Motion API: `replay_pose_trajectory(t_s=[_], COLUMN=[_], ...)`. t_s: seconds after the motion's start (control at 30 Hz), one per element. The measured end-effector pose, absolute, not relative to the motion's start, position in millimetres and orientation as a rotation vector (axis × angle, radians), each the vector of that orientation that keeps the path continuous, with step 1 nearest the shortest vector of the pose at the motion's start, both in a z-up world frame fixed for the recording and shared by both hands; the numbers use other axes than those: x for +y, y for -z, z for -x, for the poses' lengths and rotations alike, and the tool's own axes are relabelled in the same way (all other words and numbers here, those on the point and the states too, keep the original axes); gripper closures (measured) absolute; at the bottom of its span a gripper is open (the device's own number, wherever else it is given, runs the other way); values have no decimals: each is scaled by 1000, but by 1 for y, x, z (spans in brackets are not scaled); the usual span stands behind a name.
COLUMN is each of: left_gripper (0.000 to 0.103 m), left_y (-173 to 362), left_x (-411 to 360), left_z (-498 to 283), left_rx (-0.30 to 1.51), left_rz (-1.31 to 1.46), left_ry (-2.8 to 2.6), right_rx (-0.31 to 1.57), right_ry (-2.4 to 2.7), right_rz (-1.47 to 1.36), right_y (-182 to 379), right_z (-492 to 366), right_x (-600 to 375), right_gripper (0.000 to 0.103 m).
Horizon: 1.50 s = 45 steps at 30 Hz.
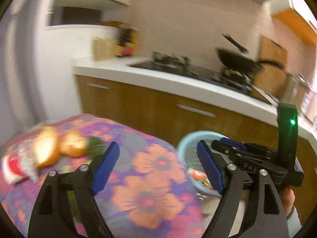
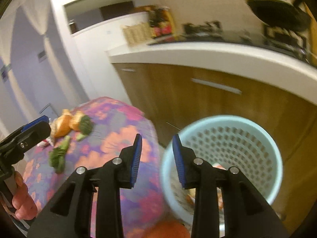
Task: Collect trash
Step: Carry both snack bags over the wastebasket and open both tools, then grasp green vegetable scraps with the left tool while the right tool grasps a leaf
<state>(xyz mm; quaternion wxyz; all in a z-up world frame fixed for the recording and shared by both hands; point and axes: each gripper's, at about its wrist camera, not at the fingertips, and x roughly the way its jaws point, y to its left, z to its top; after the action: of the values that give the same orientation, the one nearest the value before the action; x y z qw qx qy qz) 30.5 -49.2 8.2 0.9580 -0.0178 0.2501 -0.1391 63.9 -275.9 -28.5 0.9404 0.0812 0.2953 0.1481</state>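
— Tongs, left: how did they stand?

— Mine stood spread wide with nothing between the blue pads, hovering over the flowered cloth of the worktop. The picture was smeared by motion.

— Tongs, right?

— Parted as well, gripping nothing. One blue pad sat over the cloth's edge, the other over the rim of the pale blue basket. In the left view they showed just beside the same basket, my hand on their handle.

— Trash, loose?

— Orange peel pieces lay on the far part of the cloth, touching one another. Green vegetable scraps lay near them, one piece against the peel, another a little apart toward me. A red and white wrapper lay just beside the peel, at the cloth's edge.

— Trash, collected?

— Some wrappers or scraps lay in the bottom of the perforated basket, too blurred to name. The basket stood beside the worktop, lower than the cloth, in front of wooden cabinet doors.

— Other items?

— A white kitchen counter behind, carrying a black wok on a stove, and a woven box by some bottles.
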Motion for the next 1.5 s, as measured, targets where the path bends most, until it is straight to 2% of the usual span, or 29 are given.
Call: replay_pose_trajectory(t_s=[0.2,0.43,0.7,0.77,0.9,1.07,1.17,1.23,1.27,1.33,1.4,1.5], left_gripper=[16,16,17,18,29,29,36,48,51,65,75,82], left_y=[2,38,71,77,89,95,95,96,96,95,94,93], left_x=[13,59,80,82,83,72,64,62,60,56,53,50], left_z=[-9,-15,-40,-47,-60,-66,-67,-68,-68,-66,-64,-62], left_rx=[458,568,715,746,817,851,860,860,859,852,845,838], left_rz=[64,130,246,254,266,223,178,159,151,133,124,102], left_ry=[-1,-130,-79,-91,-92,-72,-80,-76,-71,-56,-45,-40], right_rx=[587,593,669,687,742,788,819,830,828,821,809,793], right_ry=[-398,-452,-496,-499,-479,-482,-479,-481,-482,-482,-486,-492], right_rz=[-81,21,47,53,97,128,121,124,125,118,104,99], right_y=[22,23,36,42,58,65,69,71,71,71,70,67], right_z=[-84,-110,-146,-154,-164,-172,-177,-178,-178,-179,-177,-174], right_x=[-207,-134,-93,-84,-70,-62,-63,-62,-62,-62,-65,-67], right_gripper=[74,74,74,74,74,74,74,75,82,87,94,97])
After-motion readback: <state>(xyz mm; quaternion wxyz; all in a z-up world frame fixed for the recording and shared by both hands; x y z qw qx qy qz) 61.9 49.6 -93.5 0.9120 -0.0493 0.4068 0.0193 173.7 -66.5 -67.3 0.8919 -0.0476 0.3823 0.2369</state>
